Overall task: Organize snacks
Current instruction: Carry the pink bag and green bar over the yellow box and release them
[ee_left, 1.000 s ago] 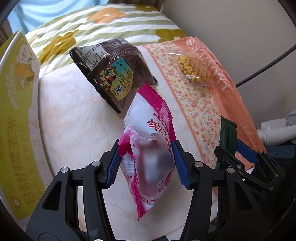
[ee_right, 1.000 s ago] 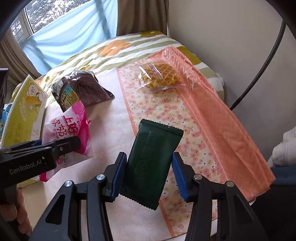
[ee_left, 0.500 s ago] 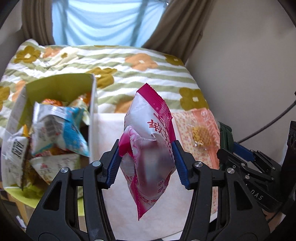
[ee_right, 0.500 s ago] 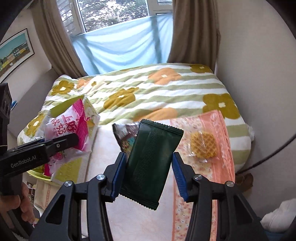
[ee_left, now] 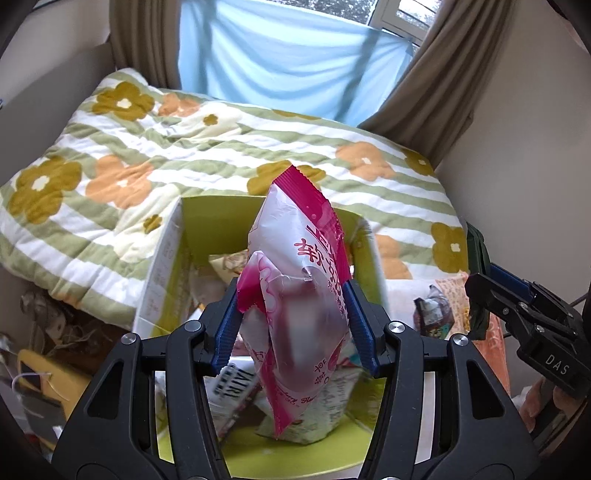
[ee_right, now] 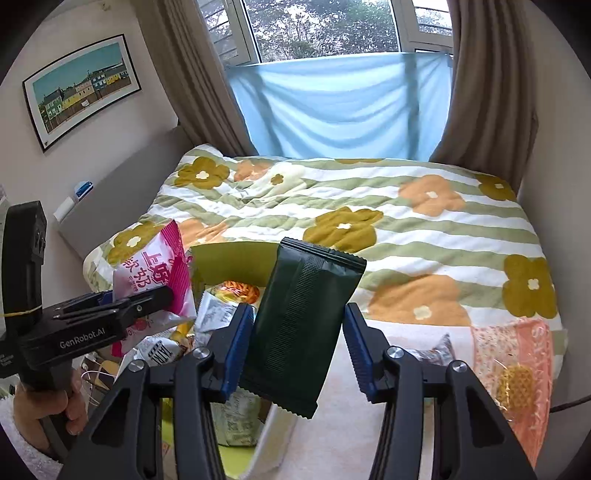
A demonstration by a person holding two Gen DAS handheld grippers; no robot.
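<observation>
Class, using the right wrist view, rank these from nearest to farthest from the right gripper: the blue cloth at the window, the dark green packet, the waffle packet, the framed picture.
1. Dark green packet, between its fingers.
2. Waffle packet, lower right on the table.
3. Framed picture on the left wall and blue cloth ahead: too close to call.

A quilt [ee_right: 369, 206] with green stripes and orange and olive flowers covers the bed. Beyond it a light blue cloth [ee_right: 340, 107] hangs across the window [ee_right: 325, 26], between brown curtains [ee_right: 487, 92]. A framed picture [ee_right: 79, 88] of colourful houses hangs on the left wall.
</observation>
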